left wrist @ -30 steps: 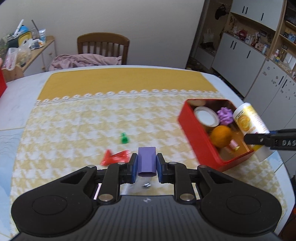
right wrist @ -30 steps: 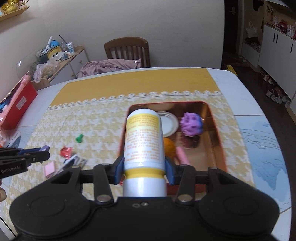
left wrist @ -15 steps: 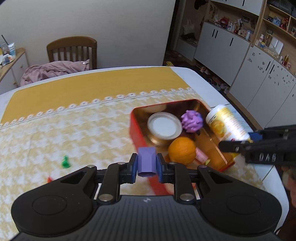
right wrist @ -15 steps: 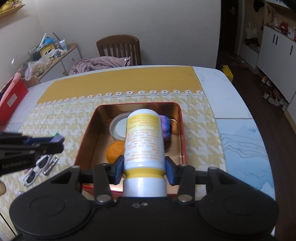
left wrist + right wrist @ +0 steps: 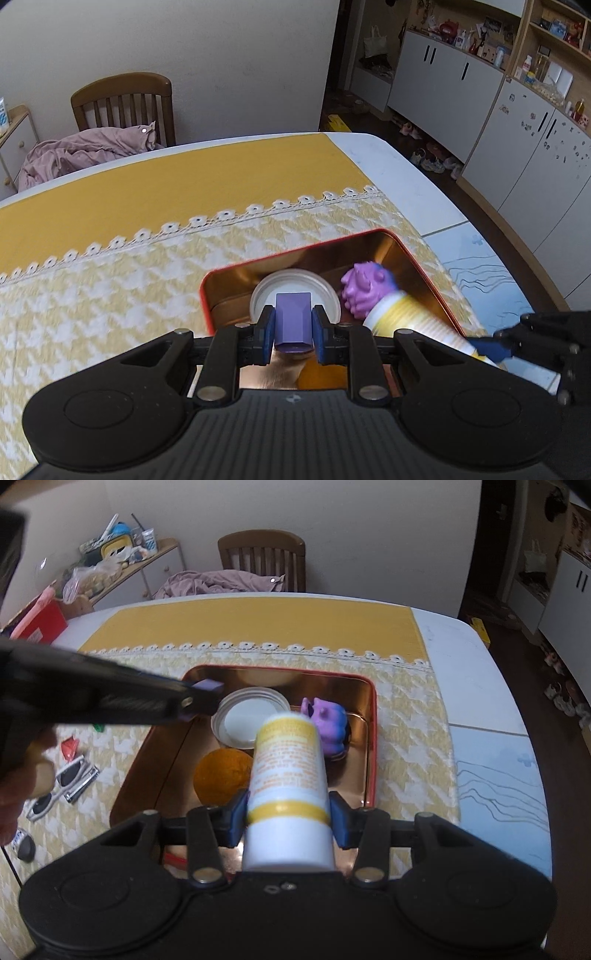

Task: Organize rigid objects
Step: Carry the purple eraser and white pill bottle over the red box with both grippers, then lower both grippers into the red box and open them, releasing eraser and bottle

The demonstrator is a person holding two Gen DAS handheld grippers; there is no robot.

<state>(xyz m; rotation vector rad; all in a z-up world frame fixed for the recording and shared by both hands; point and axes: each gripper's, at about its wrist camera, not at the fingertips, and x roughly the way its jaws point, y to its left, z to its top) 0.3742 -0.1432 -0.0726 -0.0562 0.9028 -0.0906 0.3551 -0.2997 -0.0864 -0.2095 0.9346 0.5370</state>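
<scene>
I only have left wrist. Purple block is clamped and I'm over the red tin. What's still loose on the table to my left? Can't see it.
Observer: Right wrist view shows sunglasses lying on the cloth left of the red tin, outside it.
Operator: Anything else out there?
Observer: A small red piece just beyond the sunglasses, also on the cloth.
Operator: The orange is mostly hidden behind my fingers. Where is it in the tin?
Observer: The orange sits in the tin's near-left part, in front of the white lid.
Operator: And the right gripper's bottle?
Observer: The right gripper is shut on the yellow-and-white bottle, held above the tin.
</scene>
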